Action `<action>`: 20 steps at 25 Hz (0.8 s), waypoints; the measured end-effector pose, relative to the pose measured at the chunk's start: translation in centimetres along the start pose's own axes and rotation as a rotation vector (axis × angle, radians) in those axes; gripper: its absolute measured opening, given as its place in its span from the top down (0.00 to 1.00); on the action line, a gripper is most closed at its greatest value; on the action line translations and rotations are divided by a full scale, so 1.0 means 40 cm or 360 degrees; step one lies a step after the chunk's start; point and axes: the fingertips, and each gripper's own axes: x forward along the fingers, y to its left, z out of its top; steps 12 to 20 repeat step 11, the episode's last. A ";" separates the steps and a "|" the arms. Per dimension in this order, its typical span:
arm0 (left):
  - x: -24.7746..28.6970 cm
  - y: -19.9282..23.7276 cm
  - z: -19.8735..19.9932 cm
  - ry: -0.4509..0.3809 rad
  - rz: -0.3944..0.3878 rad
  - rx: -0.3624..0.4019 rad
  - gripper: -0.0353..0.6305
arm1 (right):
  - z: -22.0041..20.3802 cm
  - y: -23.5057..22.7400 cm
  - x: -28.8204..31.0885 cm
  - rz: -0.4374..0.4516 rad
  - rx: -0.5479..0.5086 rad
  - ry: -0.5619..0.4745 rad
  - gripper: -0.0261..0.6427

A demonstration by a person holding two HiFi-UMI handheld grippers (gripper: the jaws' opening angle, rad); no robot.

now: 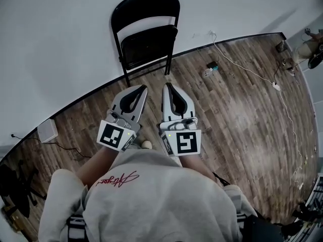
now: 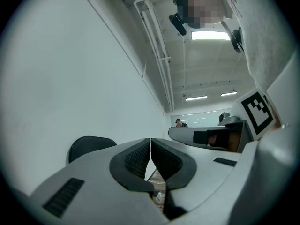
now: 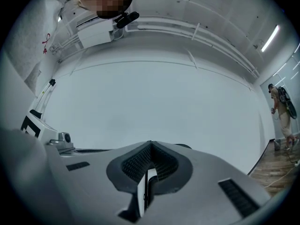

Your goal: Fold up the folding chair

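Note:
A black folding chair (image 1: 147, 34) stands against the white wall, its seat tilted up against the backrest. In the head view both grippers are held side by side in front of it, a short way off and apart from it. My left gripper (image 1: 143, 88) is shut with nothing in it. Beside it, my right gripper (image 1: 166, 86) is also shut and empty. The left gripper view shows the chair's rounded back (image 2: 89, 146) at lower left past the shut jaws (image 2: 150, 139). Only a dark sliver of the chair (image 3: 185, 146) shows over the shut right gripper (image 3: 150, 144).
A wooden floor (image 1: 237, 105) runs to the wall. A white cable (image 1: 252, 74) and small plug items (image 1: 211, 68) lie on it right of the chair. A white box (image 1: 48, 130) sits by the wall at left. Another person (image 3: 282, 116) stands far right.

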 end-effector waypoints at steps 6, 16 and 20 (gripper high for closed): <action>-0.032 0.004 -0.002 0.0019 0.0013 -0.0011 0.92 | 0.003 0.038 -0.001 0.0032 -0.0008 0.0008 0.94; -0.042 0.019 -0.010 0.0018 0.0060 -0.0040 0.92 | -0.003 0.047 0.001 0.0047 0.0010 0.0003 0.94; -0.042 0.019 -0.010 0.0018 0.0060 -0.0040 0.92 | -0.003 0.047 0.001 0.0047 0.0010 0.0003 0.94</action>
